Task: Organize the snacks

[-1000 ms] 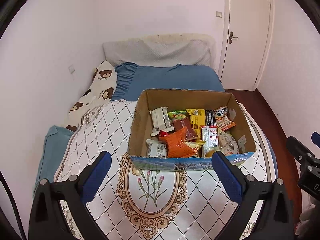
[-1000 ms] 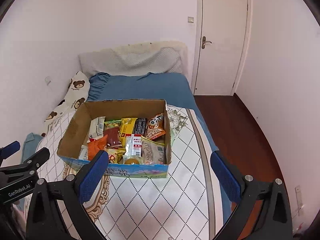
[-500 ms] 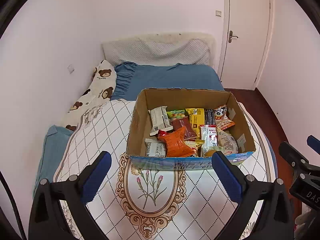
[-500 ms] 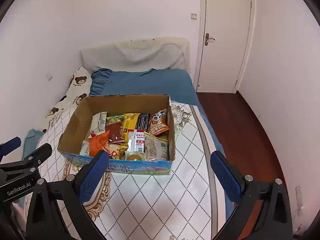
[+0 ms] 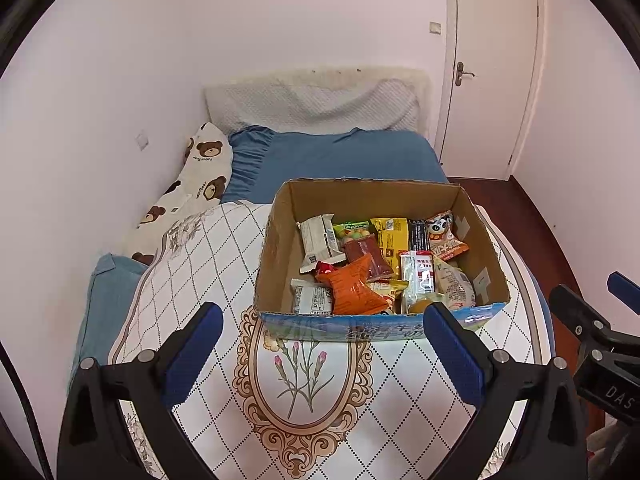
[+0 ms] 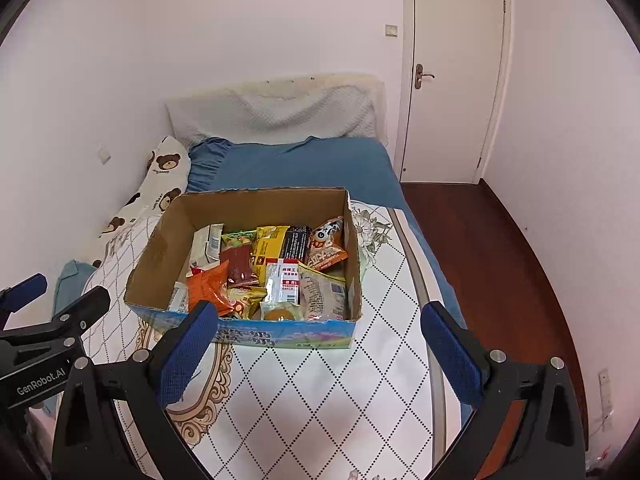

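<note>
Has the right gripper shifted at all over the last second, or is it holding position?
Yes. In the right wrist view the open cardboard snack box and the white door now sit further right, so the right gripper has swung or slid leftward, jaws open.

Brown cardboard box (image 5: pixel 280 248), blue printed front. Orange packet (image 5: pixel 352 286), yellow packet (image 5: pixel 394 238), black packet (image 5: pixel 418 234) inside. White quilt (image 5: pixel 208 264), black diamond grid, gold oval frame, pink flowers. Blue sheet (image 5: pixel 340 156). White pillow (image 5: pixel 192 196), brown bears. Blue finger pads (image 5: pixel 192 354). White door (image 6: pixel 452 72).
</note>
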Demonstrator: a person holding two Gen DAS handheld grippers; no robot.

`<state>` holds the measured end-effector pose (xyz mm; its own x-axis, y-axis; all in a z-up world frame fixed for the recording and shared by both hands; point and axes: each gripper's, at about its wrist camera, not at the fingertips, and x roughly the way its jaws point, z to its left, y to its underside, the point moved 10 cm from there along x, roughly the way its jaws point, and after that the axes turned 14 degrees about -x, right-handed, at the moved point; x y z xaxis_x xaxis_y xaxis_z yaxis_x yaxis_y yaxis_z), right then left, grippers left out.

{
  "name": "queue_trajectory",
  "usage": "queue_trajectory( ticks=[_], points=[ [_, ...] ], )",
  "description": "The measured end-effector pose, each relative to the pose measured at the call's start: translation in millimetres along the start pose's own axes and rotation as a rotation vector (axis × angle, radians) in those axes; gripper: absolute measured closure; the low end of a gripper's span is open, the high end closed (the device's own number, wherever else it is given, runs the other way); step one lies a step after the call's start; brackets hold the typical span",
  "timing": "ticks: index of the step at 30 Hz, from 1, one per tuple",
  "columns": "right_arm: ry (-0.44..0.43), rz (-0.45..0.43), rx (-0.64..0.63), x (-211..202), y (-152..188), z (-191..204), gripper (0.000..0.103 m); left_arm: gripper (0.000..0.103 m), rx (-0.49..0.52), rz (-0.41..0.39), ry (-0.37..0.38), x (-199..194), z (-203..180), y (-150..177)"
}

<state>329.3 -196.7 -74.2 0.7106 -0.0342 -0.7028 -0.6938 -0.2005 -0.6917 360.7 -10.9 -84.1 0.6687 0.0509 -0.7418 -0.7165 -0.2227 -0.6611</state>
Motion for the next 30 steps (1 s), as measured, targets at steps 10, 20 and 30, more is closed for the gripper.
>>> queue_trajectory(
  ticks=[10,20,30],
  points=[
    [-0.018,0.006,0.000,2.7,1.7,6.2,0.000,0.000,0.004,-0.003,-0.002,-0.4,3.6,-0.6],
    [-0.030,0.006,0.013,-0.3,2.4,5.2,0.000,0.000,0.004,0.001,0.000,0.2,4.6,0.0],
    [-0.035,0.001,0.014,-1.4,1.6,5.4,0.000,0.000,0.003,-0.003,-0.002,-0.6,7.2,-0.6]
  ],
)
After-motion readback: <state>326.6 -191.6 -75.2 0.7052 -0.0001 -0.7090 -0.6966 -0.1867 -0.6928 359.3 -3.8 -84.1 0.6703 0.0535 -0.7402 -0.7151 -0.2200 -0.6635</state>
